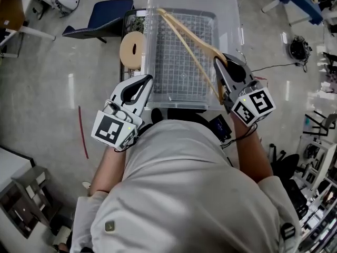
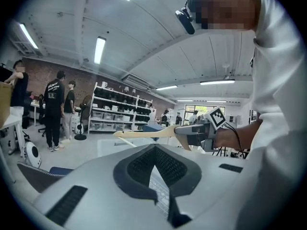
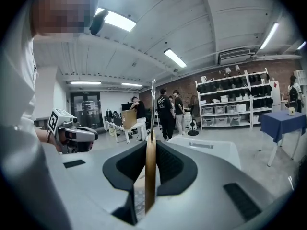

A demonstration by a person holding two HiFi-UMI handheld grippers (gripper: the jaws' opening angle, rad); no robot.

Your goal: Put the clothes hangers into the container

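A clear plastic storage container (image 1: 158,62) fills the head view at 12 o'clock. A pale wooden clothes hanger (image 1: 208,47) slants across its open top from 11 to 4 o'clock, pinched edge-on between the nearly closed jaws of the right gripper (image 1: 224,62). The left gripper (image 1: 146,80), its jaws pressed together on nothing, hovers by the container's 7 o'clock rim.

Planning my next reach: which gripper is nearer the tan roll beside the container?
Left. The left gripper hovers close to the tan roll; the right gripper, gripping the hanger, is across the container.
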